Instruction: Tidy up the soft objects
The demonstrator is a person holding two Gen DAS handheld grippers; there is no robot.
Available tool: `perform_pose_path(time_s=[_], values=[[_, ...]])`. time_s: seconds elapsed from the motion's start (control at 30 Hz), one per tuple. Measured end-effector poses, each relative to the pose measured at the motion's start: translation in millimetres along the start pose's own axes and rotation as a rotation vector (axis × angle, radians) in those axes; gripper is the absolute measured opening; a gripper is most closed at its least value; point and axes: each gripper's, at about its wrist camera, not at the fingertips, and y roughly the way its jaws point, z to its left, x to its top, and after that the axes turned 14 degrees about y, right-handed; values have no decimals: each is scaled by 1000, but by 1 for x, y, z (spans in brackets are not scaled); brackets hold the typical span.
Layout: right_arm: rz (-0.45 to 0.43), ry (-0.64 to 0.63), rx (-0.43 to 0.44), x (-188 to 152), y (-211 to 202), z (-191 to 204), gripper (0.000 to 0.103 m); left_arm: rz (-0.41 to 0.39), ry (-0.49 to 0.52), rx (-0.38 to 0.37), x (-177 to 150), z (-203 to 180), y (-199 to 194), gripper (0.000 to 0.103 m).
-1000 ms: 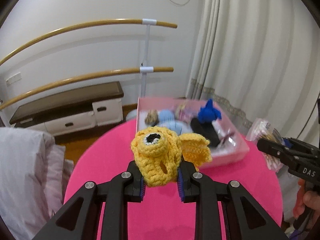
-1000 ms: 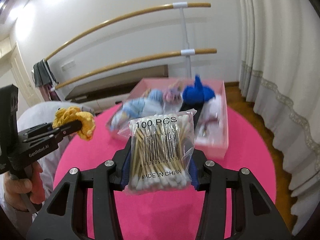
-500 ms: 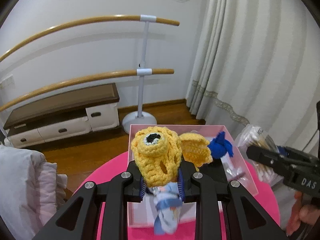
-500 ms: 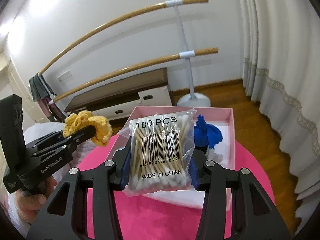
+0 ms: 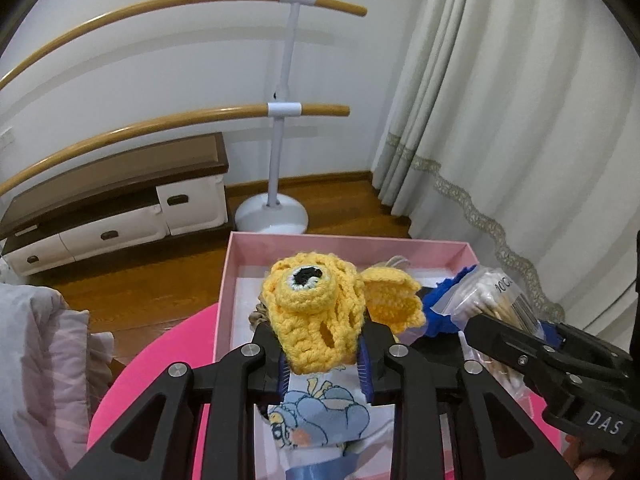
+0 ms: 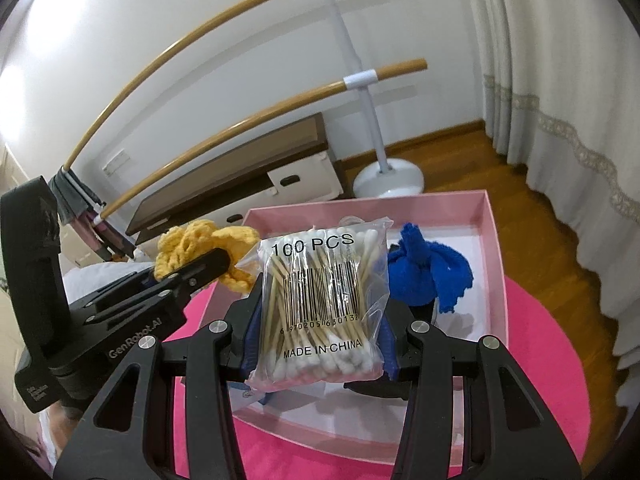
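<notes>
Mid-delivery over the pink box (image 5: 228, 280) at frame centre. Left gripper (image 5: 324, 364): jaws clamped on yellow crochet toy (image 5: 316, 312). Right gripper (image 6: 320, 340): jaws clamped on cotton swab bag (image 6: 320, 304), beside blue cloth (image 6: 424, 272). Next, probably: lower into free space, then part jaws.
</notes>
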Motion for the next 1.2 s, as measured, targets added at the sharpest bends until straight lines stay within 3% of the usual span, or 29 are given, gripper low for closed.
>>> perform_pose_path(time_s=[0.07,0.13,0.17,0.2,0.27,0.3,0.57,0.73,1.03,1.2], values=[[6,8,-5,0,3,-4,44,13,7,8,7,-1,13,29],[7,17,-8,0,5,-8,46,35,11,23,9,-1,21,47],[3,20,-12,0,4,-9,52,47,8,37,10,1,22,67],[-1,26,-12,0,4,-10,71,45,6,53,11,-2,24,85],[-7,36,-3,0,2,-12,102,1,10,99,10,-3,14,99],[-16,36,-4,0,-1,-13,103,-19,15,120,9,-3,9,103],[-110,46,-8,-10,-39,-11,103,-95,70,254,-1,-9,-41,103],[-167,14,-25,-29,-75,0,103,-168,72,299,-18,-19,-86,103],[-281,-49,-65,-91,-151,19,103,-290,70,308,-63,-47,-160,103],[-352,-55,-91,-128,-196,24,103,-332,63,309,-110,-63,-195,103]])
